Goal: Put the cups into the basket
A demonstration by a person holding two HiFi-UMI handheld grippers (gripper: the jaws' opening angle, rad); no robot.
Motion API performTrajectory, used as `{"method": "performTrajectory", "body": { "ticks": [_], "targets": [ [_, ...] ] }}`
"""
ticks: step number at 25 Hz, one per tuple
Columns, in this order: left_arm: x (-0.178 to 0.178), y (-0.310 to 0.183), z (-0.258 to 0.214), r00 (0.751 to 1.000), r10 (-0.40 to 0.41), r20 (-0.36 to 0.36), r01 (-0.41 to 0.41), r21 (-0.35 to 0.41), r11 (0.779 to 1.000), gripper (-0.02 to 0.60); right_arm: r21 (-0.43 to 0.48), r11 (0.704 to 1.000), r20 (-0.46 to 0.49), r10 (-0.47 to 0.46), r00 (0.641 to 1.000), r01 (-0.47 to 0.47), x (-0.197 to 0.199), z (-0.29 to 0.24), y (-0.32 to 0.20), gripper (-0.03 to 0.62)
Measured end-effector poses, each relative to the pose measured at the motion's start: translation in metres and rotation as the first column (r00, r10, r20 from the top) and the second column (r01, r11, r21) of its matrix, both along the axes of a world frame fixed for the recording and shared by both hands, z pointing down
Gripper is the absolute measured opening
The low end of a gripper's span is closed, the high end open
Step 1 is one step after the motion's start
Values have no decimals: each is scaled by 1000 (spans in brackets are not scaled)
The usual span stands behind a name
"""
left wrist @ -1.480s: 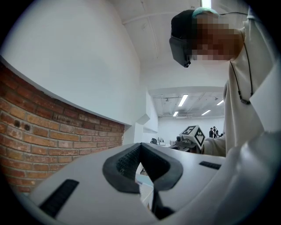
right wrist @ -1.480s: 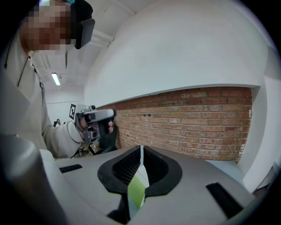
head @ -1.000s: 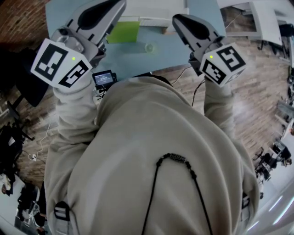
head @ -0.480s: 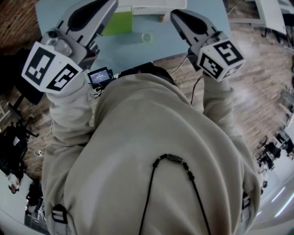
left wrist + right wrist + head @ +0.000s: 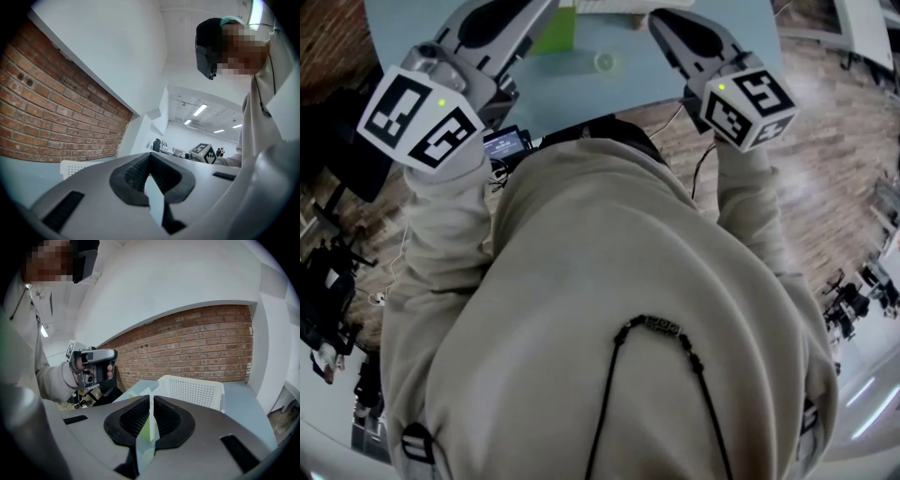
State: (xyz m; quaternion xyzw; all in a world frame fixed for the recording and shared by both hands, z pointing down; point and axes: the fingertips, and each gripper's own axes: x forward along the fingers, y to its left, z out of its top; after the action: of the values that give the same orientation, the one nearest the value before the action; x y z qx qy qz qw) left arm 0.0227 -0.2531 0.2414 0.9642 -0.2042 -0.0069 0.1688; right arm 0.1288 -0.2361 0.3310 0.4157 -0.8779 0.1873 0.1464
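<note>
A single clear cup (image 5: 604,62) is seen on the pale blue table (image 5: 581,94) at the top centre of the head view. It appears upright, with its mouth turned up. It lies ahead of both grippers and between their tips, and neither is clearly nearer. The white basket (image 5: 192,390) is set just beyond it, with a green box (image 5: 558,37) to its left.

The jaws of the left gripper (image 5: 150,159) are closed together with nothing gripped. Those of the right gripper (image 5: 151,401) are likewise pressed shut and empty, so they would have to be opened before any grasp.

Compared with a second ago, the cup and table edge are found higher in the frame, and less of the basket is shown.
</note>
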Motion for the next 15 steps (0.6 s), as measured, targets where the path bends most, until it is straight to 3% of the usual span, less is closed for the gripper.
{"method": "performTrajectory", "body": {
  "ticks": [4, 15],
  "targets": [
    [4, 4, 0, 1000, 11, 13, -11, -3, 1000, -5, -26, 1000, -22, 0, 1000, -1, 2, 16, -2, 17],
    [-16, 6, 16, 996, -60, 71, 66, -92, 994, -5, -103, 995, -54, -8, 999, 2, -2, 38, 10, 18]
  ]
}}
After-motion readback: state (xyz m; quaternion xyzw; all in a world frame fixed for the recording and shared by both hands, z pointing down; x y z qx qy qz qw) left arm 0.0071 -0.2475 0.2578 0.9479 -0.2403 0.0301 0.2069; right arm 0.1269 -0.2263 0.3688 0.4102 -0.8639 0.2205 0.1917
